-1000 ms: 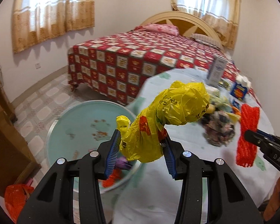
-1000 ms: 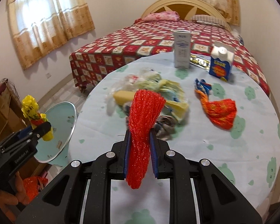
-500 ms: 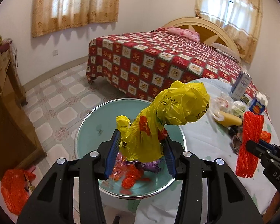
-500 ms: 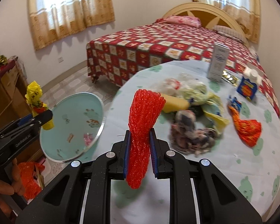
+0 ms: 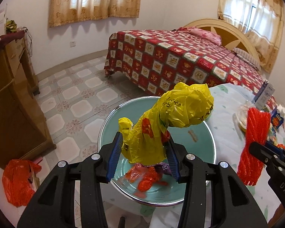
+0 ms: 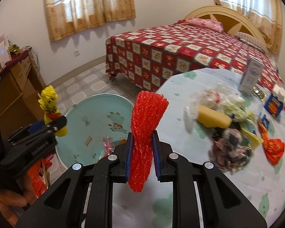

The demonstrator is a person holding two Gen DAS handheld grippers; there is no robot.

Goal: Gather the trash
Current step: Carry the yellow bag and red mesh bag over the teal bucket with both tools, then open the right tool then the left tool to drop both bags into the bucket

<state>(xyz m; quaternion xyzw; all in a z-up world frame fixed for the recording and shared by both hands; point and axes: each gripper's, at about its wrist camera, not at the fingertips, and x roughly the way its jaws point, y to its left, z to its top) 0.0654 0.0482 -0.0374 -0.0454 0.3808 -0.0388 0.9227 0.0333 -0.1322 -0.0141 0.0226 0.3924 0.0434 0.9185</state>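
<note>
My left gripper (image 5: 145, 148) is shut on a crumpled yellow plastic bag (image 5: 172, 117), held over the teal basin (image 5: 195, 146). Orange and purple wrappers (image 5: 148, 176) lie in the basin's bottom. My right gripper (image 6: 142, 148) is shut on a red foam net sleeve (image 6: 145, 129) above the table's left edge, beside the basin (image 6: 96, 112). The left gripper (image 6: 53, 125) with the yellow bag (image 6: 49, 102) shows at the left in the right wrist view, over the basin's far rim. The red net (image 5: 254, 146) shows at the right in the left wrist view.
On the round table with a green-spotted cloth (image 6: 180, 102) lie a pile of mixed trash (image 6: 224, 125), an orange bag (image 6: 271, 146), a white carton (image 6: 250, 76) and a blue box (image 6: 275, 104). A bed (image 5: 180, 57) stands behind. An orange bag (image 5: 19, 180) lies by a wooden cabinet (image 5: 11, 102).
Both grippers have swung left, away from the table's middle toward the basin. The yellow bag now hangs over the basin; the red net is at the table's left edge. Both grips unchanged.
</note>
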